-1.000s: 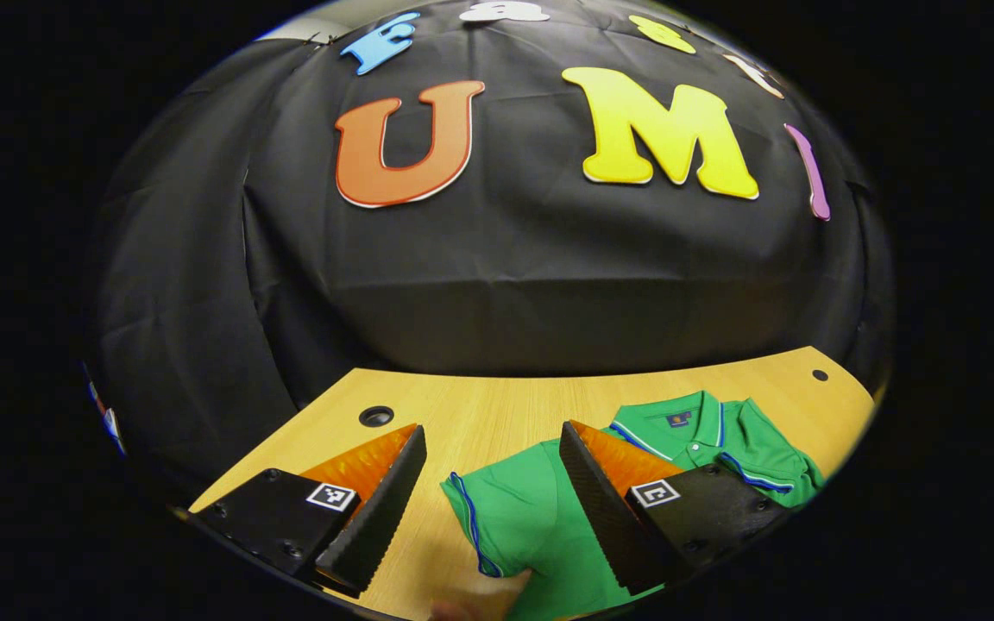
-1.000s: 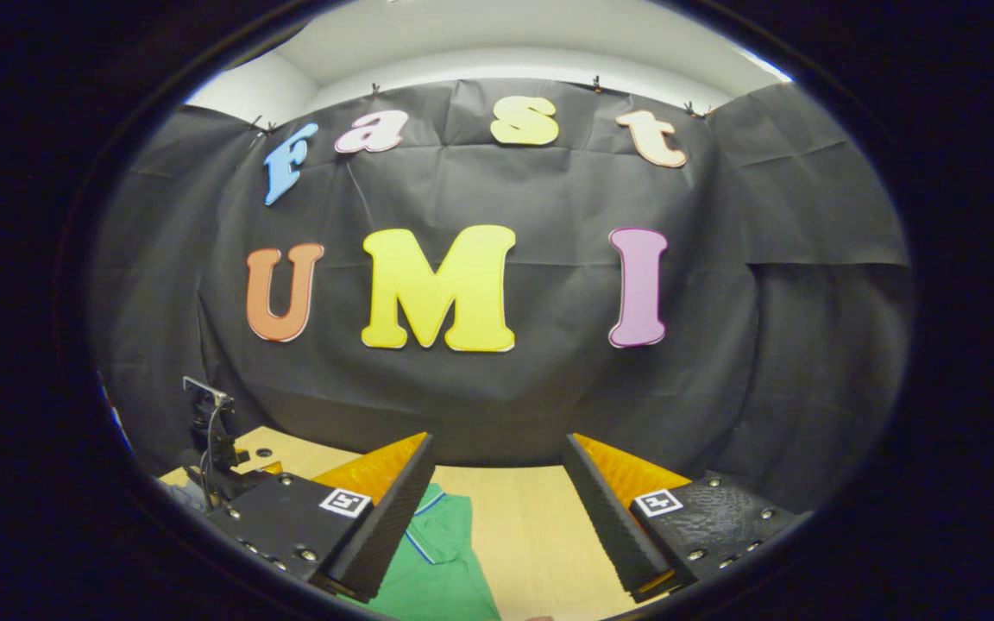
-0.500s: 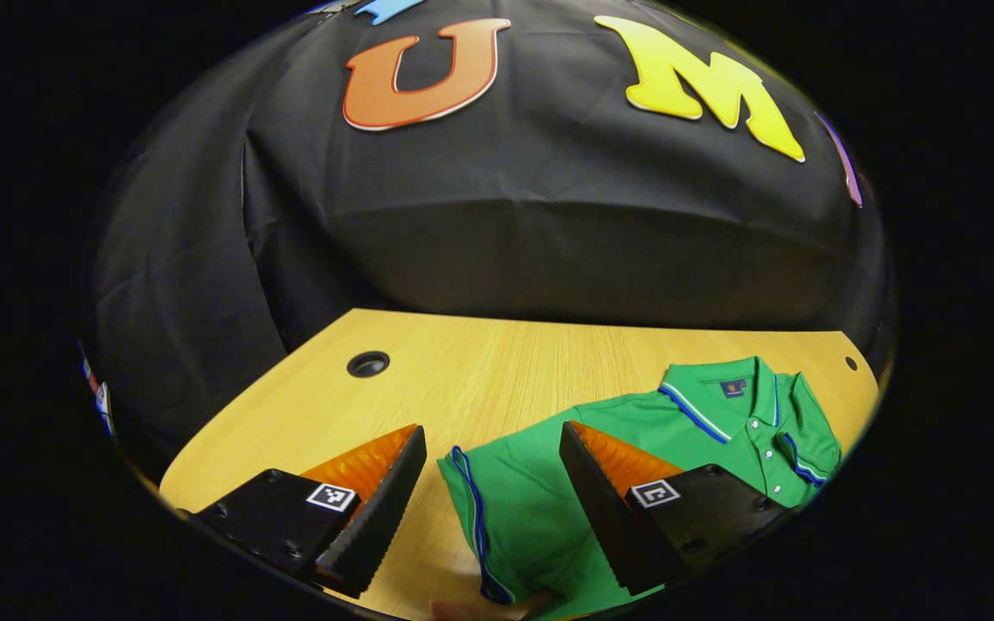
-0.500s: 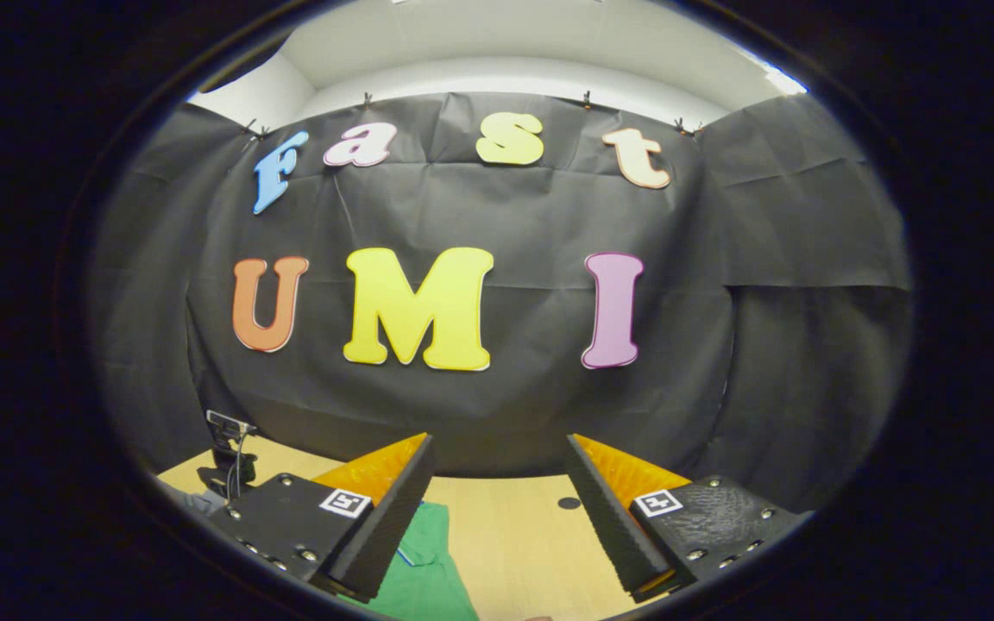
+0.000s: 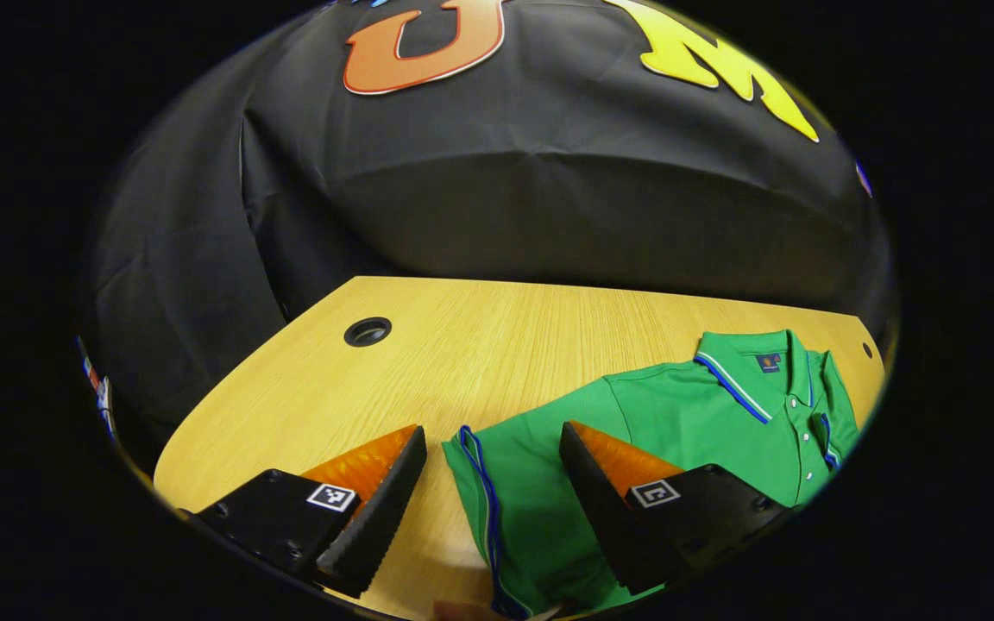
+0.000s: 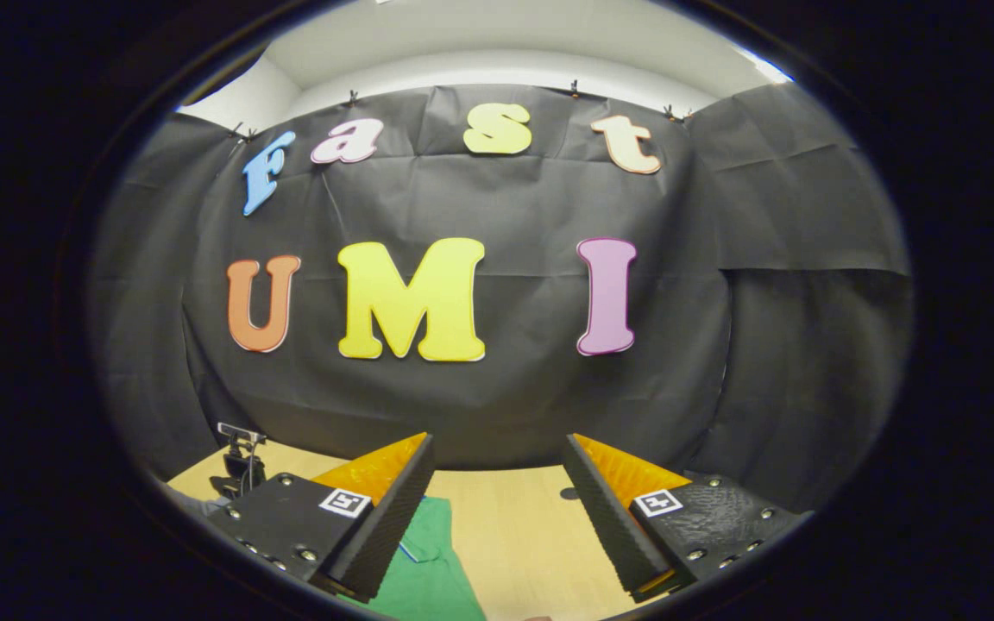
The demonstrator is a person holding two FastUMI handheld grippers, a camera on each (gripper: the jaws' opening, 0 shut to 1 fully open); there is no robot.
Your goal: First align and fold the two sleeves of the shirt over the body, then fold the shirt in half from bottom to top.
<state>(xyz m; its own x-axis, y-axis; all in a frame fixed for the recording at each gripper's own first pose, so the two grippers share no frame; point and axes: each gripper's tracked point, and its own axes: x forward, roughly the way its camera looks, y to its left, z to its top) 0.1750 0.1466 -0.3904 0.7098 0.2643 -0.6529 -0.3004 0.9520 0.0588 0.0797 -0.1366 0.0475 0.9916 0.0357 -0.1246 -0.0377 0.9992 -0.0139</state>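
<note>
A green polo shirt (image 5: 678,414) with blue and white trim lies flat on the wooden table (image 5: 462,345); its collar points to the far right in the left gripper view. Its near sleeve (image 5: 506,492), edged in blue, reaches out between the fingers of my left gripper (image 5: 493,440), which hovers open above it. In the right gripper view a green strip of the shirt (image 6: 428,569) shows beside the left finger. My right gripper (image 6: 497,448) is open over bare table with nothing between its fingers.
A round cable hole (image 5: 368,331) sits in the table at the far left, and a smaller hole (image 5: 869,350) near the far right corner. A small black stand with a device (image 6: 240,457) rises at the table's left end in the right gripper view.
The left gripper has tipped down and drawn closer over the sleeve, so more table and shirt show. The right gripper has shifted only slightly. Both stay open.
</note>
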